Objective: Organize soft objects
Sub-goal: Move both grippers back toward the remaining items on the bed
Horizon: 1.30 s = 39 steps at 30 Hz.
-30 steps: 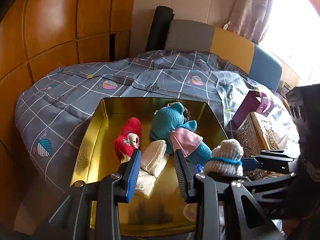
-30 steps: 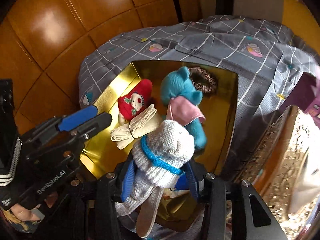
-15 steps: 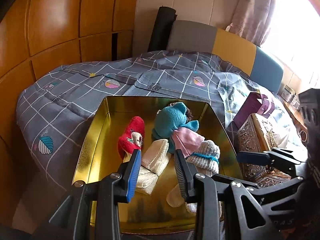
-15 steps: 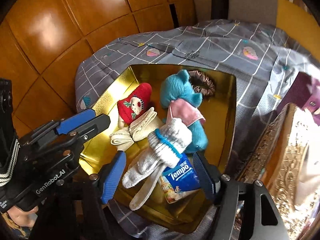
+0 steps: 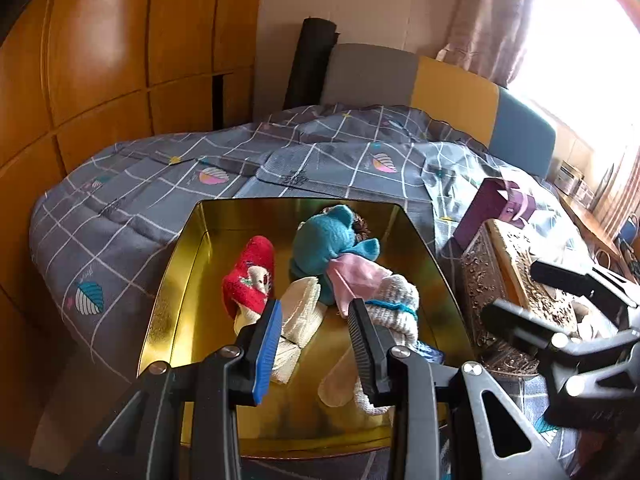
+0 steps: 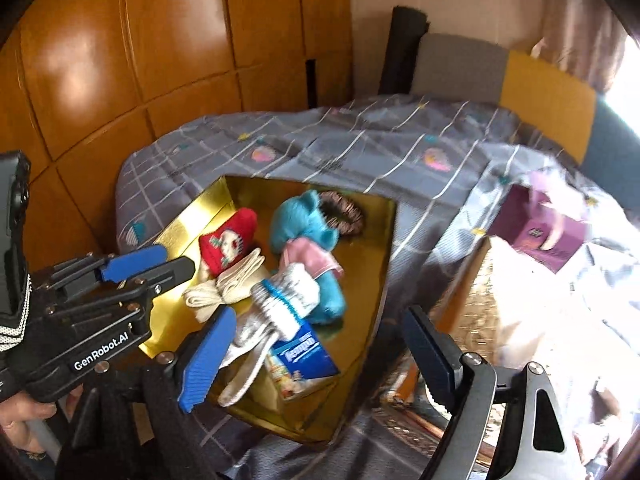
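Observation:
A gold tray (image 5: 188, 272) lies on the bed. In it are a red sock (image 5: 250, 276), a teal plush toy (image 5: 324, 240), folded cream socks (image 5: 300, 312) and a white sock with a blue band (image 6: 288, 300). The white sock lies loose over a blue tissue pack (image 6: 304, 356). My right gripper (image 6: 320, 356) hovers above the tray's near corner; its jaws are opening wide, with no pad touching anything. My left gripper (image 5: 316, 344) hangs over the tray's near edge, jaws partly apart and holding nothing.
An ornate gold box (image 5: 500, 280) stands right of the tray, with a purple box (image 5: 492, 208) behind it. A brown scrunchie (image 6: 344, 212) lies at the tray's far end. The grey checked quilt (image 5: 140, 200) covers the bed. Wooden panels (image 5: 100, 60) line the left.
My right gripper opened and let go of the white sock, which dropped into the tray onto the tissue pack. That gripper then drew back and upward. The left gripper kept still.

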Available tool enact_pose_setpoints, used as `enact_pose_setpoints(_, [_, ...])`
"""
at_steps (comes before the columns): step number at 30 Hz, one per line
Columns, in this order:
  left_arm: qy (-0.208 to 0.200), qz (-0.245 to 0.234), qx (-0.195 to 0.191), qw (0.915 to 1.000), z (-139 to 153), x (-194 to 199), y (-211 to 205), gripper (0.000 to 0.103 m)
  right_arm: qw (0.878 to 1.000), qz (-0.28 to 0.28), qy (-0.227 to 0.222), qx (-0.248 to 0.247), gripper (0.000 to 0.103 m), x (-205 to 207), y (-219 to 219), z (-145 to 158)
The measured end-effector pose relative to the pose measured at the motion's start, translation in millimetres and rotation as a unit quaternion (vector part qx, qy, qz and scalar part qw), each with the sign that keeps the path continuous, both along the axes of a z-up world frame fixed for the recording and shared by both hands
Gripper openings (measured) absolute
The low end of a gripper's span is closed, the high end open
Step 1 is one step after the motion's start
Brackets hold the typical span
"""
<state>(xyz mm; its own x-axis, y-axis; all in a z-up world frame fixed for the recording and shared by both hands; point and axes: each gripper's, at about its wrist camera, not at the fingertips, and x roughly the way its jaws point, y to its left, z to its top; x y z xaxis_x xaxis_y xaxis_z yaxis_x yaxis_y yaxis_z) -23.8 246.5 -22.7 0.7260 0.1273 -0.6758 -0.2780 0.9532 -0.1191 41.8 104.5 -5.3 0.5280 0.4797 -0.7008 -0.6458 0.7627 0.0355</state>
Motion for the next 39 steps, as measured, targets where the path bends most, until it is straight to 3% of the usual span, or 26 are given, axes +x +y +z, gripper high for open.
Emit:
enact_pose_setpoints(16, [-0.008,-0.036,0.017,0.9992,9,-1,-24,0.034,0.989,-0.139,-0.028,0.041,0.089,11,-98,16])
enact_pose_setpoints(28, [-0.006,-0.071,0.021,0.9972,8,1,-46,0.034,0.958,-0.281,-0.005,0.055,0.091,19,-212,8])
enact_pose_setpoints(31, [-0.005,-0.074,0.019,0.9971,7,3,-48,0.034,0.945,-0.322,0.008,0.058,0.091,20,-248,3])
enact_pose_setpoints(34, [-0.005,-0.075,0.019,0.9970,8,4,-48,0.034,0.924,-0.377,0.013,0.069,0.091,16,-289,2])
enact_pose_setpoints(39, [-0.010,-0.082,0.019,0.9964,12,6,-53,0.034,0.868,-0.482,0.021,0.118,0.092,7,-373,10])
